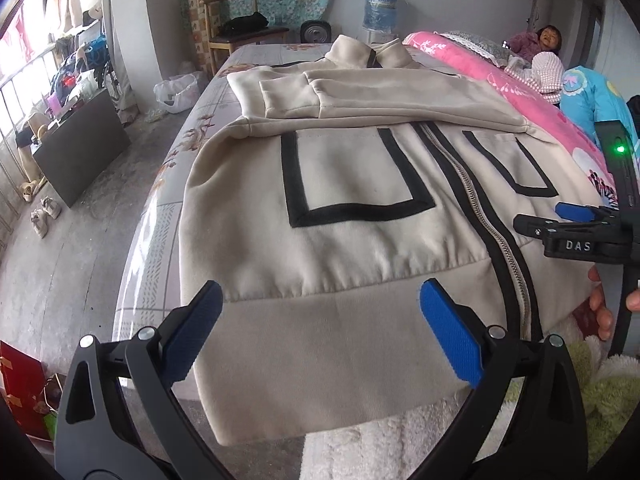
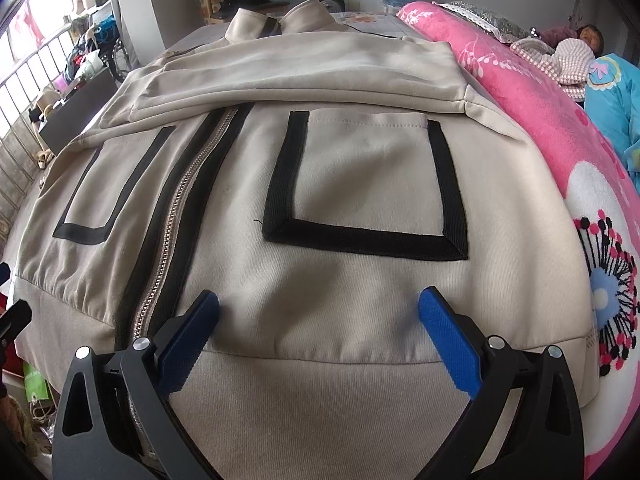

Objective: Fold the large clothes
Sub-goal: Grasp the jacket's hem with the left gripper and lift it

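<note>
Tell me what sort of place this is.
Most likely a lived-in bedroom at home: the beige jacket lies on a bed beside a pink blanket, with a wooden chair and water jug by the wall.

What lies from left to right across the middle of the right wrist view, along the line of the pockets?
Black-trimmed pocket on the far panel → silver zipper with black edging → black-trimmed square pocket → pink floral fleece blanket.
</note>
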A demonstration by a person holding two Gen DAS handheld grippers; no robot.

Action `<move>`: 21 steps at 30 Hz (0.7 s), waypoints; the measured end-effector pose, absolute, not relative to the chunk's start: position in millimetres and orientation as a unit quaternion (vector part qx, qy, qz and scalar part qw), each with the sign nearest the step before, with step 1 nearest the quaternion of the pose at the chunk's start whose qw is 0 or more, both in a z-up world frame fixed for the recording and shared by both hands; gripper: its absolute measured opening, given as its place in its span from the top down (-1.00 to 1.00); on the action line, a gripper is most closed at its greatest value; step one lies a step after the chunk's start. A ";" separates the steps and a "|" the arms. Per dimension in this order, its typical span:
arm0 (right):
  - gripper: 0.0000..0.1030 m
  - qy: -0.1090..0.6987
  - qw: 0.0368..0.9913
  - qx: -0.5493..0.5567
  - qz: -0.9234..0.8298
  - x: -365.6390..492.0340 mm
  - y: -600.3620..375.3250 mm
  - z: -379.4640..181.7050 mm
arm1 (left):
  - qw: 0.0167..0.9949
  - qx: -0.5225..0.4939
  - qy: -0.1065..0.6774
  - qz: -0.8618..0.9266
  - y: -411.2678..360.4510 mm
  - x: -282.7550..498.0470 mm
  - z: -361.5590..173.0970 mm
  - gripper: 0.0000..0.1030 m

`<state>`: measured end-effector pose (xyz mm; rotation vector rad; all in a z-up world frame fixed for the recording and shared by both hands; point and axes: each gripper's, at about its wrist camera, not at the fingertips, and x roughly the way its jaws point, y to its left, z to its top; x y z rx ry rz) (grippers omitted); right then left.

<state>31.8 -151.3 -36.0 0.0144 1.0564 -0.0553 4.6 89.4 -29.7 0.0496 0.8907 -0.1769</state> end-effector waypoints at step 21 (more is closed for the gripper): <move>-0.88 0.499 0.866 -0.004 0.001 33.7 -150.8 -35.6 | 0.866 -0.154 0.469 -0.084 151.9 -45.5 -52.2 0.03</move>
